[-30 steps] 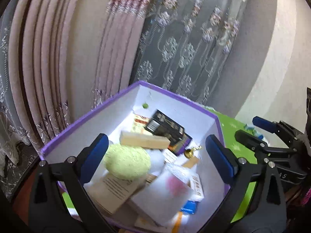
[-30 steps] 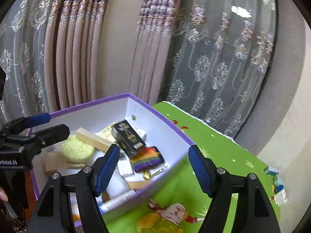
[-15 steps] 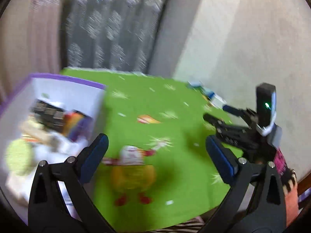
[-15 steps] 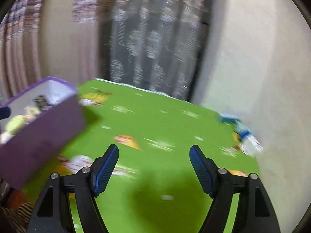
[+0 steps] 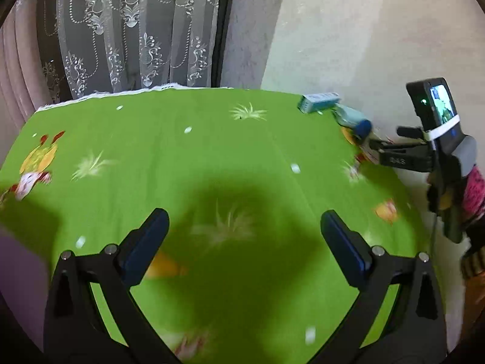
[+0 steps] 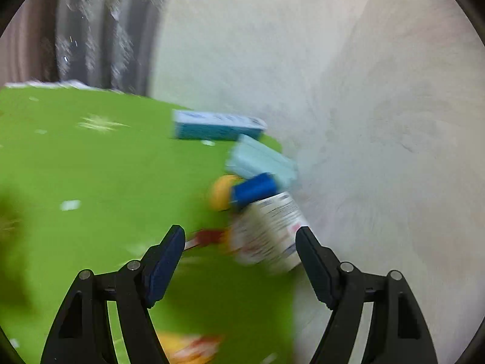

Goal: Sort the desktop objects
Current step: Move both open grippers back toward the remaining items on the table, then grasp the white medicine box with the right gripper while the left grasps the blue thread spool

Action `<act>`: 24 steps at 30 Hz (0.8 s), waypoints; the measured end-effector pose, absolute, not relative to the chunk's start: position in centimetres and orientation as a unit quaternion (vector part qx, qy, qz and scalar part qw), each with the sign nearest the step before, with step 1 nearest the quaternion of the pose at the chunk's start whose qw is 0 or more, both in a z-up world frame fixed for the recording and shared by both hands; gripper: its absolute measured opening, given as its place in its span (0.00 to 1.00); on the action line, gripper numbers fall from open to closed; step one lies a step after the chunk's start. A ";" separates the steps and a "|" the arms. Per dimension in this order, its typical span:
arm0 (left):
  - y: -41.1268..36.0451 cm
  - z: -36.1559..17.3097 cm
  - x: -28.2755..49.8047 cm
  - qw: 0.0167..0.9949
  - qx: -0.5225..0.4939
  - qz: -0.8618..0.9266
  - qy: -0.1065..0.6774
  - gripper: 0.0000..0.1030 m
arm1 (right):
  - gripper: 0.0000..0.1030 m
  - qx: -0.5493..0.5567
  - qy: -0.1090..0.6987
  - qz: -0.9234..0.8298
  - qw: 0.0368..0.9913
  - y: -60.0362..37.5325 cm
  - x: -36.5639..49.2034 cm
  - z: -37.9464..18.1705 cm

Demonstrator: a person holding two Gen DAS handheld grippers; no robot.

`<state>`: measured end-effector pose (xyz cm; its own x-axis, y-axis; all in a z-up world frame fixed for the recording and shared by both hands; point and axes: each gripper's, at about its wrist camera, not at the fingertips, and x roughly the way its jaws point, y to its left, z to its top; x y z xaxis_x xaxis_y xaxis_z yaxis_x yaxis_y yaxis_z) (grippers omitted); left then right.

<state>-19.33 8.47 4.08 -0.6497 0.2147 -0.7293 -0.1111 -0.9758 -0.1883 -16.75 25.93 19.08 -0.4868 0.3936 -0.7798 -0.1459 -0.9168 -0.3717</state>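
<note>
Approach step — right gripper spread wide, nothing grasped, with the bottle lying on the green cloth just ahead between its jaws, two boxes beyond it by the wall. Left gripper also spread and empty — bare cloth ahead. Next, judged: advance, straddle the bottle, close.
</note>
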 end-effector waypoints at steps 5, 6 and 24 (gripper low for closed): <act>11.5 3.0 -25.3 0.117 -0.429 0.892 -0.078 0.97 | 0.68 -0.542 -0.191 0.807 0.136 26.5 -19.8 16.6; 12.4 2.9 -26.2 0.125 -0.432 0.890 -0.081 0.97 | 0.68 -0.549 -0.202 0.801 0.129 26.5 -19.7 16.1; 20.4 2.2 -33.4 0.218 -0.429 0.877 0.014 0.97 | 0.71 -0.468 -0.118 0.871 0.095 25.5 -11.5 18.5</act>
